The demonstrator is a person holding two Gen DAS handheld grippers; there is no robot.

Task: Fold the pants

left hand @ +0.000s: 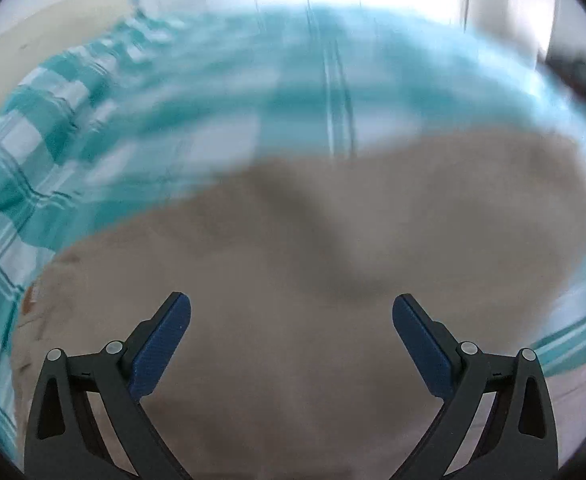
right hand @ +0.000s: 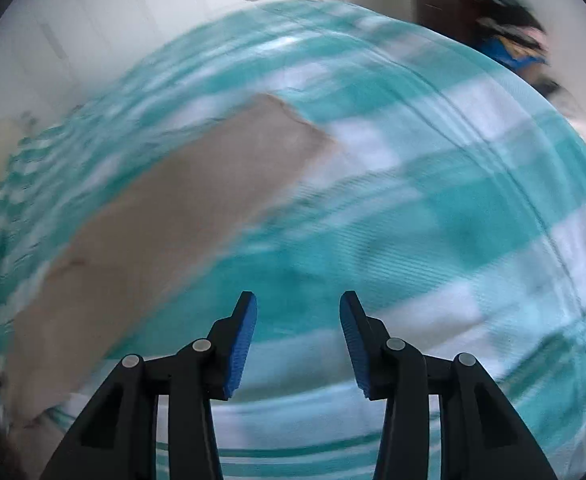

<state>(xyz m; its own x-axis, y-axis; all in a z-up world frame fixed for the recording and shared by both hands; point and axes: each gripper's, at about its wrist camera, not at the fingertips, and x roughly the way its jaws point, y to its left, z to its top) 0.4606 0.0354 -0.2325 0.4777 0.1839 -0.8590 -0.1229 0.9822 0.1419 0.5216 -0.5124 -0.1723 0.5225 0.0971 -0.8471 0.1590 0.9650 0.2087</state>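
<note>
Both views badly motion-blurred, so detail limited.

Left wrist view: left gripper (left hand: 291, 306) w/ jaws set wide apart, nothing between the blue pads (left hand: 161, 350). Hangs over the tan pants (left hand: 333, 272), which fill the lower and middle part of the frame as one broad beige mass w/ a darker crease or shadow running diagonally across it. Contact w/ the fabric not visible; can't tell how near the tips are. Pants lie on a teal-and-white checked bedspread (left hand: 53, 140), visible as a band round the top and left of the pants. Cream-coloured surface, maybe a headboard or pillow, at upper left (left hand: 45, 28); too blurred to say which. Bright white wall or window glare beyond the bed.

Right wrist view: right gripper (right hand: 298, 300) w/ jaws partly apart, roughly mid-gap, pads empty. Only checked bedspread (right hand: 453, 200) directly under and ahead of the tips. Pants (right hand: 165, 216) off to the left of the gripper, seen as a long tan strip running diagonally from lower left up toward centre, its far end squared off. Gripper beside the pants, not on them. Dark furniture w/ a jumble of dark and blue items (right hand: 501, 28) at upper right, past the bed edge; contents unreadable in the blur.
</note>
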